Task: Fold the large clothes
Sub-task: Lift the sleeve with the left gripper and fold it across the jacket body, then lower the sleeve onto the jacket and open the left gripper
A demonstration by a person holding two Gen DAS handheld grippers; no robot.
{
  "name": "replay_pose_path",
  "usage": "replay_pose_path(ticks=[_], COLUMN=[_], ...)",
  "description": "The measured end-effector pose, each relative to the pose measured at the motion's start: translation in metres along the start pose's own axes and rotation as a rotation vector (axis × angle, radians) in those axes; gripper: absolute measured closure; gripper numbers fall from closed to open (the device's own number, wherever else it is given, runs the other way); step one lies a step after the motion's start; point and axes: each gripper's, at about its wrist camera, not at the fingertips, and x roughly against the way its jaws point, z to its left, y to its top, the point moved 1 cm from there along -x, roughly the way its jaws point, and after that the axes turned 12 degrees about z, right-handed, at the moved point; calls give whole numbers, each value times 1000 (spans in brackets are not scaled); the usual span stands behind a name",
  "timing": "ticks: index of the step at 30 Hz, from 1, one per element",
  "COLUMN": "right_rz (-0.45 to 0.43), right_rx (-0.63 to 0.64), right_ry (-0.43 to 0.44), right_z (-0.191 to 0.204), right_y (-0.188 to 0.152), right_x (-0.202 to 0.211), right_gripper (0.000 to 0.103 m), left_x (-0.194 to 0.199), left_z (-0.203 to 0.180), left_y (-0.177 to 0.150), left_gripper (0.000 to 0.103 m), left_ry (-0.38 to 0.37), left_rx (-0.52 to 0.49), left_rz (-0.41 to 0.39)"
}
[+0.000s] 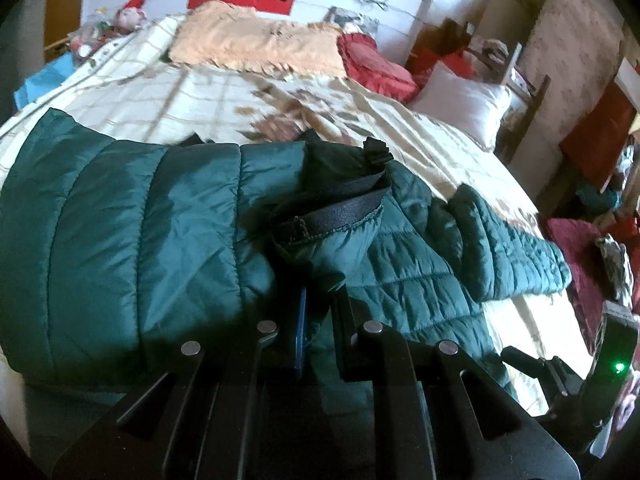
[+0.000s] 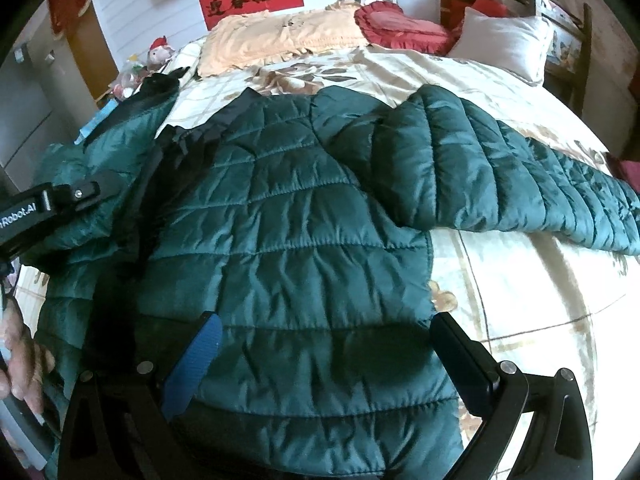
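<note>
Your left claw [image 1: 318,300] is pinched on the cuff [image 1: 328,216] of a sleeve [image 1: 120,220], holding it over the jacket [image 1: 420,280]. Your right claw [image 2: 320,356] is spread wide above the jacket's lower body, gripping nothing. The jacket lies across the bed [image 2: 520,300], its other sleeve [image 2: 520,176] stretched out toward 2 o'clock in the right view.

The shell looks slick and puffy, so I judge the cuff could slide out of the left pinch if you pull fast. The padded sleeve may also spring back open once let go, unless the right claw presses it down. Dragging sideways could bunch the body and skew the fold.

The left fingertips are buried in fabric, so how much cuff they hold is unclear. The hem sits below the right view, and the collar region at 10 o'clock is dark and hard to read.
</note>
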Motion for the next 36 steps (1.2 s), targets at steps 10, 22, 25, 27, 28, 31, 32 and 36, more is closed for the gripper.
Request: replay_pose_path(ticks=[10, 22, 25, 27, 28, 31, 32, 36], right_rz=[5, 0, 3, 28, 47, 113, 102, -29], right_rx=[-4, -8, 17, 14, 9, 20, 28, 85], right_ry=[9, 197, 168, 143, 130, 159, 176, 112], right_z=[-10, 27, 47, 54, 57, 70, 74, 83], right_y=[0, 40, 61, 74, 81, 92, 95, 102], right_x=[5, 12, -1, -16, -25, -50, -50, -24], right_gripper=[0, 0, 0, 1, 3, 39, 55, 86], left_x=[-23, 85, 103, 111, 112, 115, 114, 108], left_z=[-5, 60, 101, 133, 145, 181, 191, 207], left_y=[-4, -13, -19, -24, -26, -32, -34, -31], left_gripper=[82, 39, 39, 39, 39, 39, 39, 39], left_ry=[-108, -6, 122, 185, 195, 210, 213, 232], left_rx=[5, 0, 51, 116, 144, 239, 269, 328], left_rz=[108, -26, -69, -83, -87, -101, -100, -105])
